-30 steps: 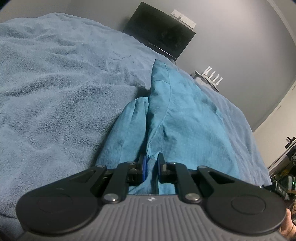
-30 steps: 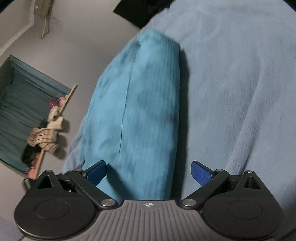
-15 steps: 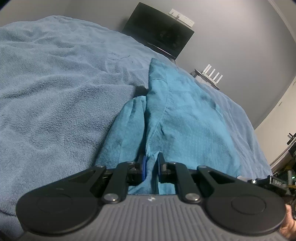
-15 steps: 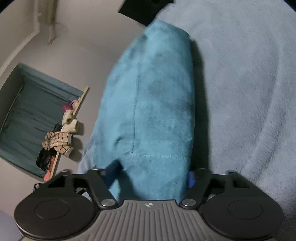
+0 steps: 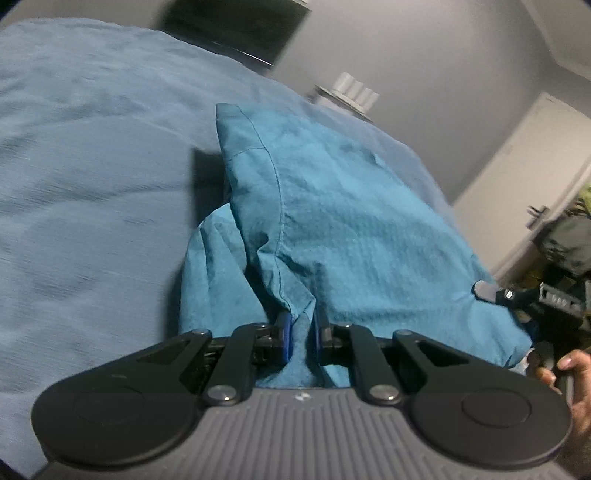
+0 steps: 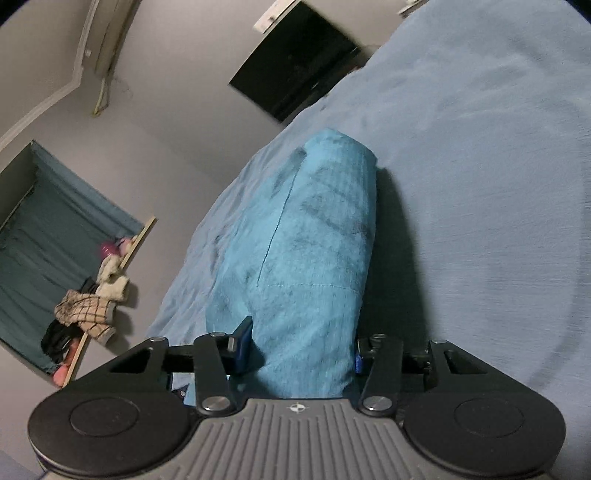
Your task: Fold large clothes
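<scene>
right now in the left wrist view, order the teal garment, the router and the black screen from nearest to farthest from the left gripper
1. teal garment, clamped in the left gripper, straight ahead
2. router, beyond the bed's far edge, ahead and slightly right
3. black screen, on the back wall, top centre

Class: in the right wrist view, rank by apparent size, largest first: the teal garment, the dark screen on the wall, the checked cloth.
1. teal garment, though nearness to the camera inflates it
2. dark screen
3. checked cloth
</scene>
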{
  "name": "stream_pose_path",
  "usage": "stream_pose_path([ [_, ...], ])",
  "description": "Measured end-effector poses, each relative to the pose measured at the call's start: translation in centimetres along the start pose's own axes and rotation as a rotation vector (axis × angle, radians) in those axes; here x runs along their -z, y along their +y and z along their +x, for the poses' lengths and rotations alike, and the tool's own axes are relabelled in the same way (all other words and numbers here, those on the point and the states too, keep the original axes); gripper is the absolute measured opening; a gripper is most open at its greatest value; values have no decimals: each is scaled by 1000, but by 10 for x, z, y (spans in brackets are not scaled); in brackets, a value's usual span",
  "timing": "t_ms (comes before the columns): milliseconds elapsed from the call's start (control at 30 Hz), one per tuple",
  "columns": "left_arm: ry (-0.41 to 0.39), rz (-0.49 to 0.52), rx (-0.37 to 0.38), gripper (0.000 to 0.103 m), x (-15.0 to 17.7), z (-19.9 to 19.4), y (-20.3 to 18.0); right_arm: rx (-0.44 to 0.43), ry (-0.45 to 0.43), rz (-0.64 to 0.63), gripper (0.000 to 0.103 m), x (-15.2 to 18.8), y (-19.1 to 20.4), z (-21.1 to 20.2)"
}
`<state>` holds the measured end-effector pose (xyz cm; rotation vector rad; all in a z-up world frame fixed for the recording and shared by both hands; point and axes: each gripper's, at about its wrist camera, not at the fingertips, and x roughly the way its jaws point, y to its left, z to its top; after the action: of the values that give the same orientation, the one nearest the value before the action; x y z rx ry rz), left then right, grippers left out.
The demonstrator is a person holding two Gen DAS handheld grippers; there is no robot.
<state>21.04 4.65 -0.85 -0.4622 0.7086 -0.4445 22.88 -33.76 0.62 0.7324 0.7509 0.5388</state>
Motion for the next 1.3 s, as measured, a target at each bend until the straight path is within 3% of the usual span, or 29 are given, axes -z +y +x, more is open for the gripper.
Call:
stream_pose_path([
  [67,32,21,34,7,5,7,-12,14,-13,15,51,6,-12,-26],
  [167,61,54,21,6,16,8,-21,28,31,46,55,24,-28,-38],
  [300,97,-20,62,6,29,0,-13,76,49,10,73,33,-37,-32],
  [400,106,-59,79,6,30,-4,-9,116,-1,-28,88,24,-36,-29],
  [567,118,-29,77,6,30,-3,-12,92,-56,-13,81,-18,-56,-23],
  [633,122,-20,75,6,26,1,-11,156,-51,-86,73,-33,-53,-4],
  [867,132,22,75,6,22,10,-14,267,-132,-141,72,-70,-48,51],
  [1100,135,33,81,6,24,7,-19,361,-137,-154,72,-110,-43,100],
  [1300,150,42,68,7,23,10,-21,415,-204,-228,71,-115,-17,113],
])
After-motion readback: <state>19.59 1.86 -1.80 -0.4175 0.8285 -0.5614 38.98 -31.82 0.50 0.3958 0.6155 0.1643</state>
